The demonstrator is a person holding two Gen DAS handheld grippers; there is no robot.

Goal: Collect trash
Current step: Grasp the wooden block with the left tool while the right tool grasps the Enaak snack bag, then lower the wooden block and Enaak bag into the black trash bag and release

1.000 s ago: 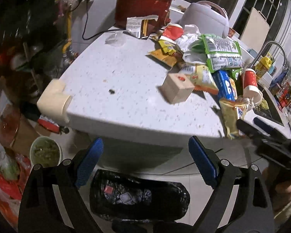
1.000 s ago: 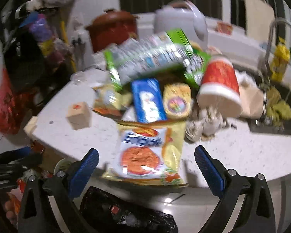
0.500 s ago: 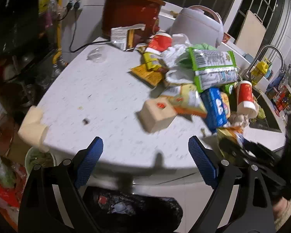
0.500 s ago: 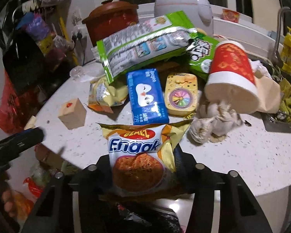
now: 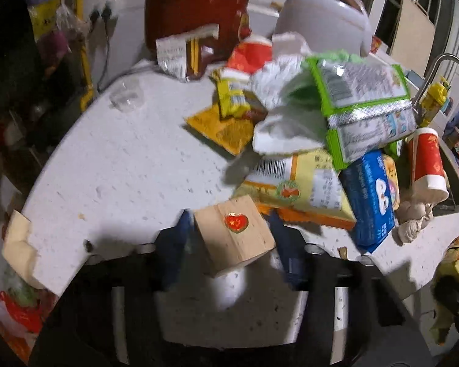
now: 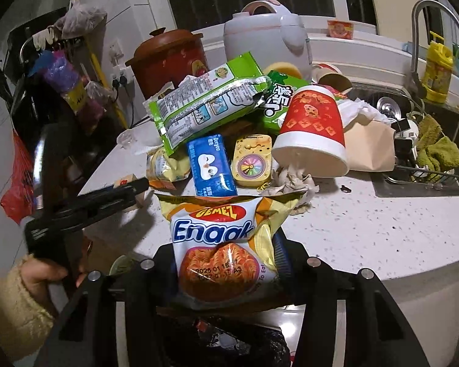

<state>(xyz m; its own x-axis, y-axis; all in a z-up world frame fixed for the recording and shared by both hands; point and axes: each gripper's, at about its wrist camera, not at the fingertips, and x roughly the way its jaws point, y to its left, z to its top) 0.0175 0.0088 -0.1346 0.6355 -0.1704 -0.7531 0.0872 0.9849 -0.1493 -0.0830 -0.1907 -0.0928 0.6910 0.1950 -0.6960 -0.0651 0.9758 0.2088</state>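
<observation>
My left gripper [image 5: 229, 238] is shut on a small tan cardboard box [image 5: 234, 237] with a red heart sticker, near the front edge of the white counter [image 5: 131, 165]. My right gripper [image 6: 226, 263] is shut on a yellow Enaak noodle wrapper [image 6: 223, 244], held off the counter's front edge above a black trash bag [image 6: 229, 342]. A pile of trash lies further back: a green wrapper [image 6: 205, 104], a blue packet [image 6: 211, 165], a tipped red paper cup [image 6: 313, 131] and crumpled tissue [image 6: 290, 180]. The left gripper also shows in the right wrist view [image 6: 131, 188].
A red clay pot [image 6: 168, 61] and a white rice cooker [image 6: 266, 36] stand at the back. A sink [image 6: 419, 150] with a faucet and a green cloth is on the right. A red bag [image 6: 18, 183] hangs at the left. Foam pads the counter corner [image 5: 18, 247].
My left gripper moved forward over the counter and shut on the tan box. My right gripper shut on the Enaak wrapper and drew it back off the counter's edge.
</observation>
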